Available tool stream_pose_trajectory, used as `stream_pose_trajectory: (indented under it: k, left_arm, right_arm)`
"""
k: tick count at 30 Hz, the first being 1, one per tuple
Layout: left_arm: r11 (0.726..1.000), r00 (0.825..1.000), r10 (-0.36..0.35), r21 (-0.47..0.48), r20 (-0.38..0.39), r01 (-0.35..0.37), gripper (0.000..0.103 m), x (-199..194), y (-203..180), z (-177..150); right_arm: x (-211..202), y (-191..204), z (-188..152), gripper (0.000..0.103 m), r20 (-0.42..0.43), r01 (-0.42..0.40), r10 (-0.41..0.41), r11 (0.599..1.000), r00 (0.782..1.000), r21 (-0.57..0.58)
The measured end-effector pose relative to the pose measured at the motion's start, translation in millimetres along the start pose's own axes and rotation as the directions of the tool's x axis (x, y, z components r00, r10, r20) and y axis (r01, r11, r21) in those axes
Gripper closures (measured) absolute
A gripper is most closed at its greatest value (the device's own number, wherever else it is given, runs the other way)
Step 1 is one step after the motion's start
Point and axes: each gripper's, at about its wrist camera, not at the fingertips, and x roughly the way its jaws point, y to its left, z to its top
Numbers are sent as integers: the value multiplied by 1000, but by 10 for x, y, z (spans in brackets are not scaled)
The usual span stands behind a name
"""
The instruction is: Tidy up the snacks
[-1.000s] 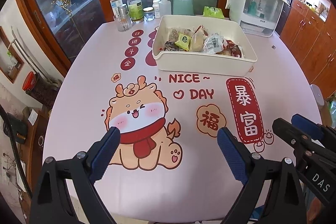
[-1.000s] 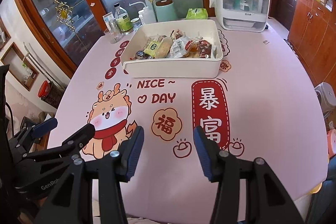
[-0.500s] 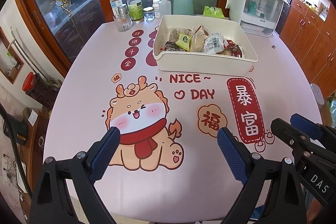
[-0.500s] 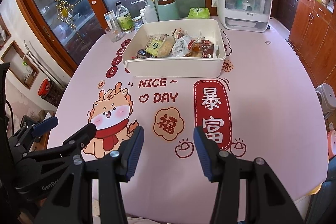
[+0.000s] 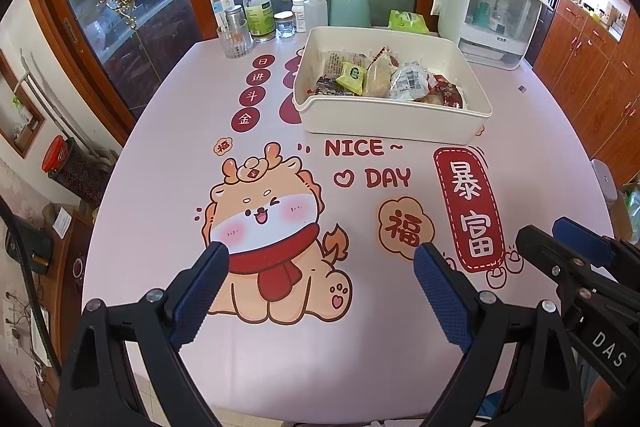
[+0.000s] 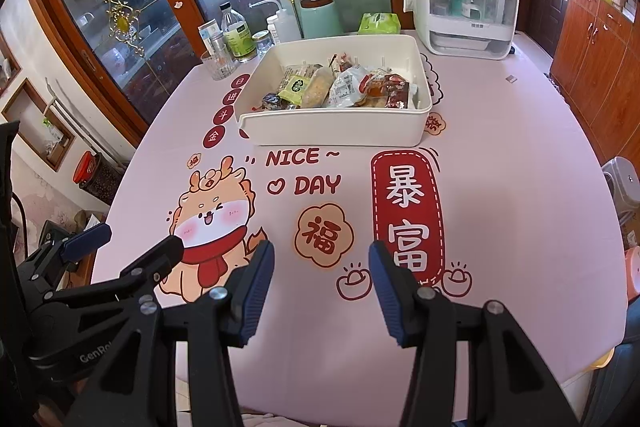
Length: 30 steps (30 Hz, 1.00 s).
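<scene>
Both grippers hover empty over the pink cartoon-printed desk (image 5: 168, 155), left gripper (image 5: 320, 291) fingers wide, right gripper (image 6: 322, 287) narrower, wrapped snacks (image 6: 340, 87) piled in the white plastic bin (image 6: 332, 131) far ahead, so a reach forward looks next.

1 white bin (image 5: 384, 123), approx 7 snack pkts (image 5: 408, 83) (pile overlaps), 2 claws, 1 drinking glass (image 5: 235, 41), 1 cloth-topped appliance (image 5: 490, 9).

Snacks gathered in a white bin

The wrapped snacks (image 5: 384, 81) lie heaped along the near side of a rectangular white plastic bin (image 5: 390, 121), which sits flat toward the far end of the pink printed tabletop (image 5: 168, 163).
</scene>
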Motion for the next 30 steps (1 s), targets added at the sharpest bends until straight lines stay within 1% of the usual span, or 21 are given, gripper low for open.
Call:
stream_pose_trajectory:
  k: [15, 20, 30]
  left_arm:
    - [1000, 1000, -3, -2, -3, 3, 10, 8, 39, -17]
    - [1000, 1000, -4, -4, -7, 4, 10, 18, 45, -84]
    - [1000, 1000, -4, -7, -10, 4, 10, 13, 39, -100]
  right_arm:
    - [1, 16, -6, 53, 0, 0, 0, 1000, 1000, 1]
    - [2, 37, -25, 53, -2, 1, -1, 1000, 1000, 4]
    - [1, 36, -55, 53, -4, -1, 1, 1000, 1000, 4]
